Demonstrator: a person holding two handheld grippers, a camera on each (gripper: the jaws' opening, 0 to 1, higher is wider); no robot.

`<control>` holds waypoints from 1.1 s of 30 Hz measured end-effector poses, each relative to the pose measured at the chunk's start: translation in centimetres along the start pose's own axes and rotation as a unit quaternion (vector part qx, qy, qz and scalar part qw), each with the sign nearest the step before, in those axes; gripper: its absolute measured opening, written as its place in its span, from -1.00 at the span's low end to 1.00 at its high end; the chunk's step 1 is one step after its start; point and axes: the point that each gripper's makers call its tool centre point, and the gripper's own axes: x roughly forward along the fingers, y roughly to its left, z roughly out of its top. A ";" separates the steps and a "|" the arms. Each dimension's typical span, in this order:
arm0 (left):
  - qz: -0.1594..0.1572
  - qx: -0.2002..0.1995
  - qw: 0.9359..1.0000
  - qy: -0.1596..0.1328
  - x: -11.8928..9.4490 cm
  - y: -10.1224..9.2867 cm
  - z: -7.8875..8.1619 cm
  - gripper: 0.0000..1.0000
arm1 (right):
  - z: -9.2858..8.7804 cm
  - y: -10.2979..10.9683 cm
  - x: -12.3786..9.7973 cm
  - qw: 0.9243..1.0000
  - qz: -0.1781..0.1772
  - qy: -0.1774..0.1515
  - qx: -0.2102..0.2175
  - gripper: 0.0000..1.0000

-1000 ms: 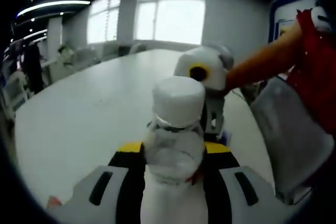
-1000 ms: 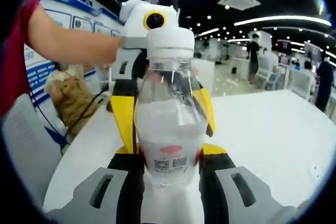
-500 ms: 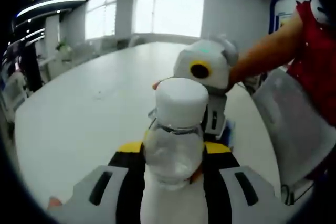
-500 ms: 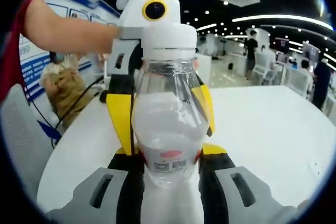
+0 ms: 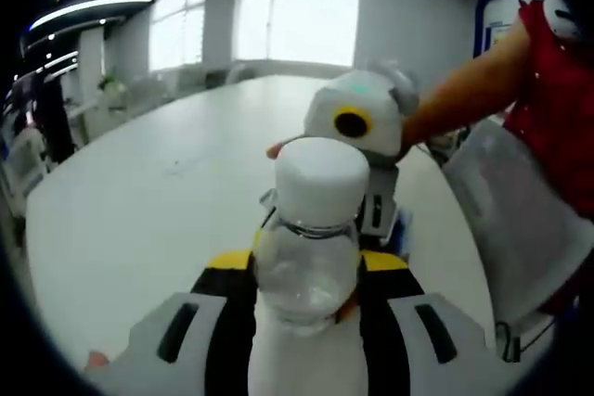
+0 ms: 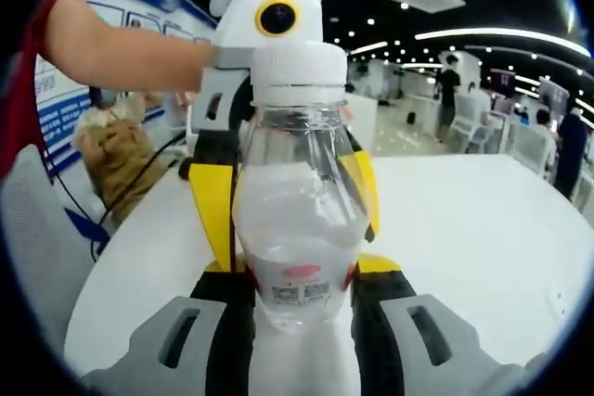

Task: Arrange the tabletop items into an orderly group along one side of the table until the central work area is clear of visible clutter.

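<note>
A clear plastic bottle (image 5: pixel 309 257) with a white cap (image 5: pixel 321 179) stands upright between the jaws of my left gripper (image 5: pixel 306 271), which is shut on its lower body. In the right gripper view the same bottle (image 6: pixel 299 220), partly filled with water and carrying a small printed label, sits between the jaws of my right gripper (image 6: pixel 297 275), also shut on it. The right gripper (image 5: pixel 371 215) faces me from just behind the bottle in the left gripper view. From the far side, the left gripper's yellow fingers (image 6: pixel 212 210) flank the bottle.
A large white table (image 5: pixel 148 201) spreads out under the bottle. A person's bare arm (image 5: pixel 459 99) and red sleeve (image 5: pixel 557 90) hold the other gripper. A grey chair back (image 5: pixel 510 229) stands at the table edge. A brown bag (image 6: pixel 116 169) lies beyond it.
The bottle has stayed gripped throughout. The two grippers have drawn slightly closer together around it, and both views have shifted a little.
</note>
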 end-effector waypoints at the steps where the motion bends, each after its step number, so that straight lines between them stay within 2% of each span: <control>1: 0.000 0.000 1.000 0.000 -0.1 -0.1 -0.1 -0.20 | 0.0 0.1 0.1 1.000 0.000 -0.001 -0.001 -0.22; 7: 0.001 -0.001 1.000 0.000 -0.7 -0.3 -0.4 -0.20 | 0.3 0.5 0.6 1.000 0.003 -0.002 -0.004 -0.22; 14: 0.012 0.001 1.000 -0.012 -1.0 0.4 -0.5 -0.20 | 0.6 0.0 1.1 1.000 -0.014 -0.006 -0.009 -0.22; 20: 0.013 -0.001 1.000 -0.013 -1.0 0.5 -0.5 -0.20 | 0.6 -0.1 1.2 1.000 -0.015 -0.006 0.000 -0.21; 26: 0.016 -0.012 1.000 -0.009 -1.0 0.6 -0.8 -0.18 | 0.1 -0.1 1.4 1.000 -0.017 0.013 0.017 -0.18; 28: 0.017 -0.012 1.000 0.000 -0.8 0.5 -1.3 -0.13 | -0.4 -0.1 1.4 0.999 -0.021 0.025 0.012 -0.16; 33: 0.020 -0.022 1.000 -0.007 -0.8 0.5 -1.4 0.07 | -0.4 -0.3 1.2 0.999 -0.021 0.026 0.014 -0.11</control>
